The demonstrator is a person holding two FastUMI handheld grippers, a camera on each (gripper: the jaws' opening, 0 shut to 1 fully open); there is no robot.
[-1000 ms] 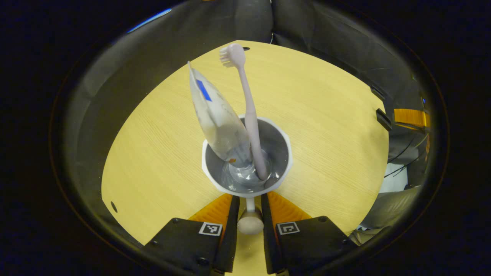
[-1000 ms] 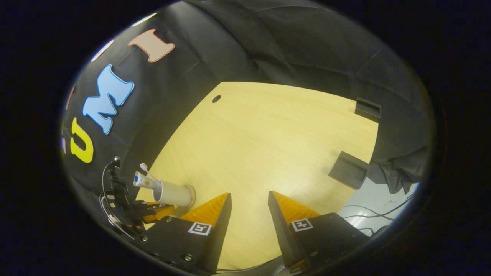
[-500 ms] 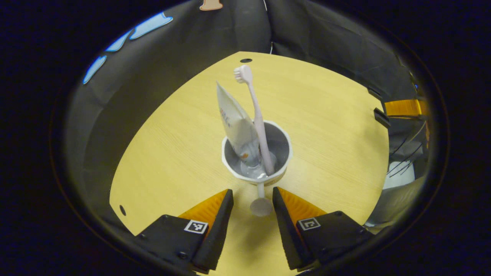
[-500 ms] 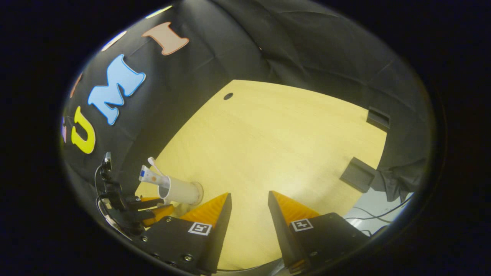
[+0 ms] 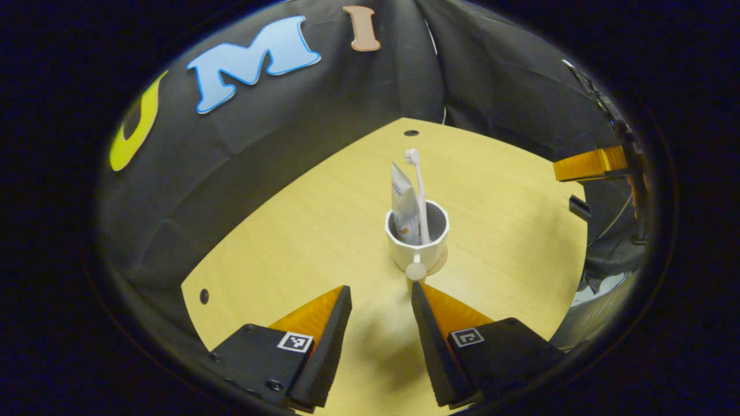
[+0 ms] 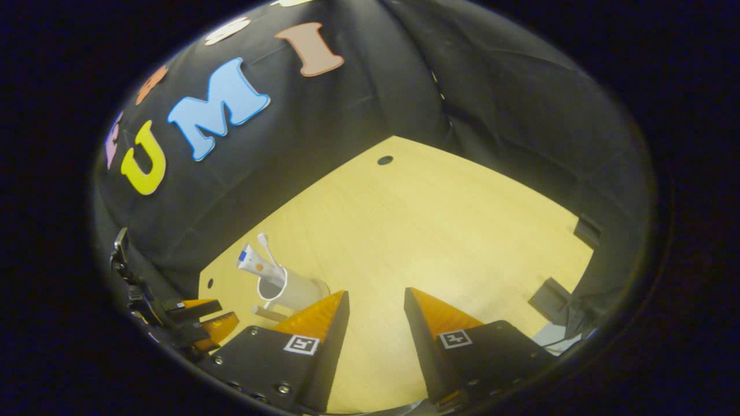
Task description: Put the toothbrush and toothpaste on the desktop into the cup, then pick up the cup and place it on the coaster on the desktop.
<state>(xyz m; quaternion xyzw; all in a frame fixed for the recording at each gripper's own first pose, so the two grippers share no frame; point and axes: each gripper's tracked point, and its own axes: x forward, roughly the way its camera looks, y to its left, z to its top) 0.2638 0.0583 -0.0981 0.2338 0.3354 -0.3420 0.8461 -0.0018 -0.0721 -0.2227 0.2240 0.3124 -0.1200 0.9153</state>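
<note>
Toothbrush point(image 5: 417, 190) and toothpaste point(image 5: 403, 203) stowed in cup point(image 5: 417, 241), set on coaster point(image 5: 440, 264) mid-worktop point(image 5: 300, 237); both tongs point(image 5: 376, 309) point(image 6: 376, 315) held open, empty; task judged complete.

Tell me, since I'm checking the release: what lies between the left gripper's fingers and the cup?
In the left gripper view, bare desktop separates the open left gripper from the cup; its handle knob points toward the fingers.

No readable word, brand or number is made out. Square black-and-white coded markers are carried on the bodies of the left gripper point(image 5: 377, 292) and the right gripper point(image 6: 376, 297), one beside each finger, but nothing legible is given by them. Small print is borne by the toothpaste point(image 5: 403, 209) tube, yet it is too blurred to be read.
</note>
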